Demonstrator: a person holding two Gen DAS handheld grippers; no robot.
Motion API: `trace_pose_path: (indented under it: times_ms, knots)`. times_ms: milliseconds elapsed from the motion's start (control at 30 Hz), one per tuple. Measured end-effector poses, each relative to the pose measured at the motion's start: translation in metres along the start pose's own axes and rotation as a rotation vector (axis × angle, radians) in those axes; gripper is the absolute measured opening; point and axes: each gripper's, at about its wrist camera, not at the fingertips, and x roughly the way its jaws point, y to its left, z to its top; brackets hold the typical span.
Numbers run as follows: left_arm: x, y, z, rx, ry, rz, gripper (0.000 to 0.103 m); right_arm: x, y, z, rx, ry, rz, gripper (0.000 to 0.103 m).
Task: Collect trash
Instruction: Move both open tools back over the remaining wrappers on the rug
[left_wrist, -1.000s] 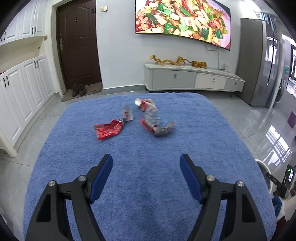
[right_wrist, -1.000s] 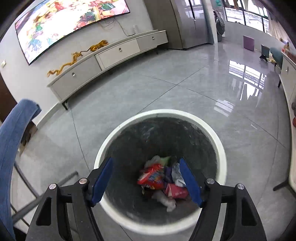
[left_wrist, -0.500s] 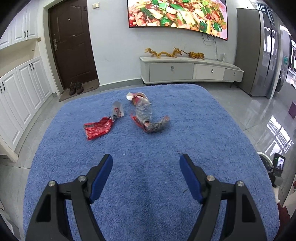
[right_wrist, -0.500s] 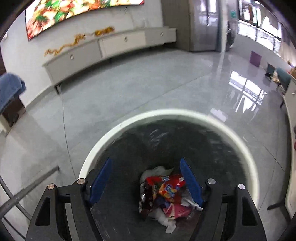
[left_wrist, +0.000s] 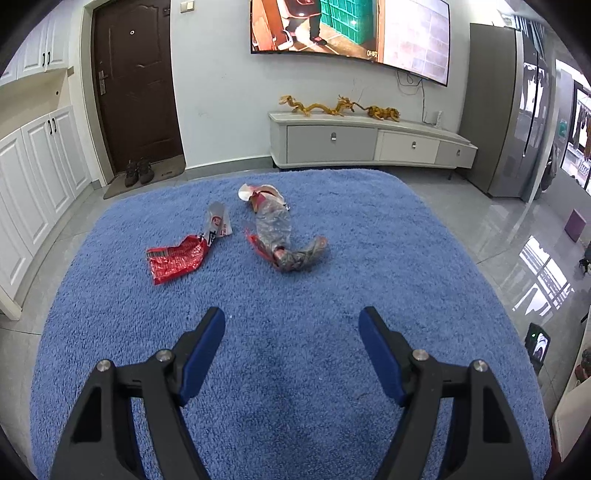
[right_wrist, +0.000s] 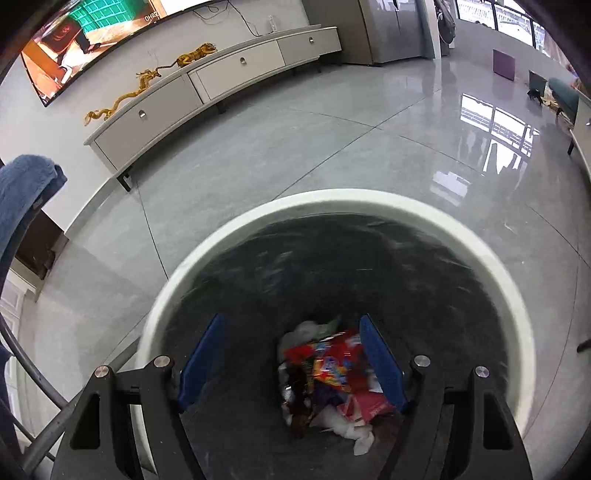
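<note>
I hold my left gripper (left_wrist: 291, 332) released over the blue cloth (left_wrist: 332, 406), red wrapper (left_wrist: 175, 264) and crumpled bag (left_wrist: 280, 236) ahead, my right gripper (right_wrist: 291, 332) released, empty, above the trash bin (right_wrist: 524, 314), wrappers (right_wrist: 332, 365) inside.

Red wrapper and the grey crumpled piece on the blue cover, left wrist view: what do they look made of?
The red wrapper looks like thin metallised plastic film: glossy, creased, with a silvery torn end. The grey crumpled piece looks like clear thin plastic, twisted and wrinkled, with red bits showing; possibly a bag. The blue cover looks like looped terry or pile fabric: matte and nubbly.
</note>
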Motion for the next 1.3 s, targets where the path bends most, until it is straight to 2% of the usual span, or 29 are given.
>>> trace_pose_path:
  times_ms: [300, 400, 567, 733, 900, 1067, 1200, 1300]
  knots:
    - [-0.016, 0.019, -0.006, -0.035, -0.029, -0.039, 0.074, -0.01, -0.013, -0.01, 0.067, 0.036, -0.038, 0.074]
    - [-0.027, 0.023, -0.007, -0.03, -0.057, -0.047, 0.074, -0.025, -0.02, -0.01, 0.076, 0.041, -0.034, 0.075]
    - [-0.039, 0.024, -0.007, -0.034, -0.094, -0.076, 0.074, -0.085, -0.029, -0.006, 0.045, -0.021, -0.039, 0.076]
    - [-0.045, 0.017, -0.009, -0.041, -0.109, -0.113, 0.074, -0.174, -0.019, 0.002, -0.017, -0.127, -0.012, 0.079]
    - [-0.057, 0.012, -0.011, -0.034, -0.135, -0.135, 0.074, -0.255, 0.015, 0.007, -0.106, -0.227, 0.024, 0.081]
    - [-0.072, 0.012, -0.004, -0.03, -0.159, -0.146, 0.074, -0.33, 0.069, 0.011, -0.219, -0.321, 0.114, 0.083]
    - [-0.095, 0.014, 0.006, -0.004, -0.22, -0.141, 0.075, -0.363, 0.108, 0.012, -0.276, -0.359, 0.178, 0.086]
    - [-0.113, 0.025, 0.013, -0.005, -0.277, -0.117, 0.08, -0.379, 0.135, 0.011, -0.322, -0.379, 0.216, 0.086]
